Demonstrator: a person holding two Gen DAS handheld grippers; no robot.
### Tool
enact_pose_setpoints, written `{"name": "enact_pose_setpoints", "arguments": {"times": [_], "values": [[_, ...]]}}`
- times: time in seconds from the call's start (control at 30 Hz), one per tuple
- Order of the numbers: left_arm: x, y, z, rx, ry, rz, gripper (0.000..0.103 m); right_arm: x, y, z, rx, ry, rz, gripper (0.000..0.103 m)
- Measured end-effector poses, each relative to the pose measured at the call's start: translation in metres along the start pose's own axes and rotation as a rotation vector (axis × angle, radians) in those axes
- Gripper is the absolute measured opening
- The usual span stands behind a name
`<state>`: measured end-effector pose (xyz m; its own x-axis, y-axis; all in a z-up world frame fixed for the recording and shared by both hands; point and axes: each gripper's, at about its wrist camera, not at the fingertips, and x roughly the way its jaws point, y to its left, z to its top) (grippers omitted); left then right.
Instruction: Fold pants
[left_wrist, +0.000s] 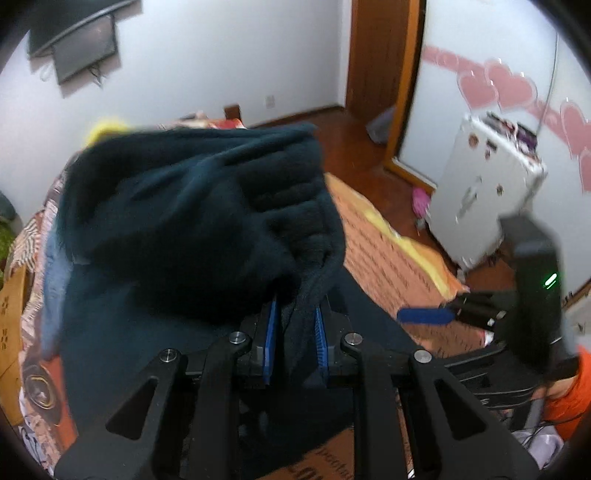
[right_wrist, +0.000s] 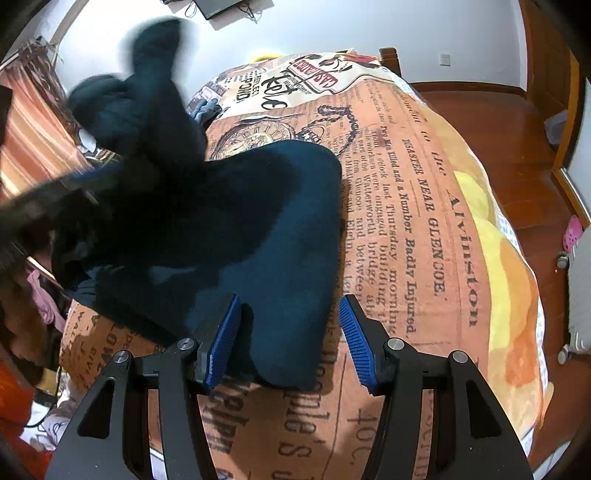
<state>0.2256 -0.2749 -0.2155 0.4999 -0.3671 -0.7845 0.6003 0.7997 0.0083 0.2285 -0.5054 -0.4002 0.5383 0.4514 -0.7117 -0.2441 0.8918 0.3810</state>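
I work over a bed (right_wrist: 424, 206) with a newsprint-patterned cover; wooden floor (right_wrist: 517, 155) lies open past its right edge, white walls beyond. My left gripper (left_wrist: 295, 332) clenches a fold of the dark pants (right_wrist: 258, 229), lifting it. My right gripper (right_wrist: 291, 339) stands released, straddling the pants' near edge on the bed.

Matt fleecy cloth pants (right_wrist: 258, 229); printed soft bedspread (right_wrist: 424, 258); glossy wood floor (right_wrist: 517, 155)
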Motion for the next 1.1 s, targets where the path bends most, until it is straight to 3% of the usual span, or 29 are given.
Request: {"name": "enact_pose_setpoints", "arguments": {"times": [0.2,0.3,0.4,0.53,0.77,0.87,1.03,1.1], "values": [[0.015,-0.011,-0.019,0.029,0.047,-0.025,0.018,-0.001,-0.005,-0.005,0.025,0.001,0.003,0.054],[0.01,-0.017,-0.02,0.042,0.03,-0.023,0.018,-0.002,-0.003,-0.004,0.025,0.0,0.002,0.054],[-0.004,-0.021,-0.02,0.023,0.011,-0.146,0.008,-0.002,-0.003,-0.004,0.03,-0.001,-0.001,0.054],[-0.023,-0.043,-0.018,0.139,-0.056,-0.055,0.008,-0.002,-0.002,-0.002,0.034,-0.003,-0.007,0.054],[-0.037,-0.005,-0.007,0.03,-0.079,0.037,0.009,-0.017,-0.003,0.001,0.045,-0.042,-0.024,0.054],[-0.043,0.023,-0.007,-0.033,-0.094,0.091,0.016,-0.025,-0.003,0.009,0.063,-0.078,-0.011,0.055],[-0.054,0.075,-0.014,-0.128,-0.113,0.196,0.048,-0.029,0.0,0.025,0.091,-0.126,0.009,0.058],[-0.058,0.098,-0.014,-0.146,-0.12,0.232,0.056,-0.027,0.006,0.028,0.076,-0.128,0.014,0.058]]}}
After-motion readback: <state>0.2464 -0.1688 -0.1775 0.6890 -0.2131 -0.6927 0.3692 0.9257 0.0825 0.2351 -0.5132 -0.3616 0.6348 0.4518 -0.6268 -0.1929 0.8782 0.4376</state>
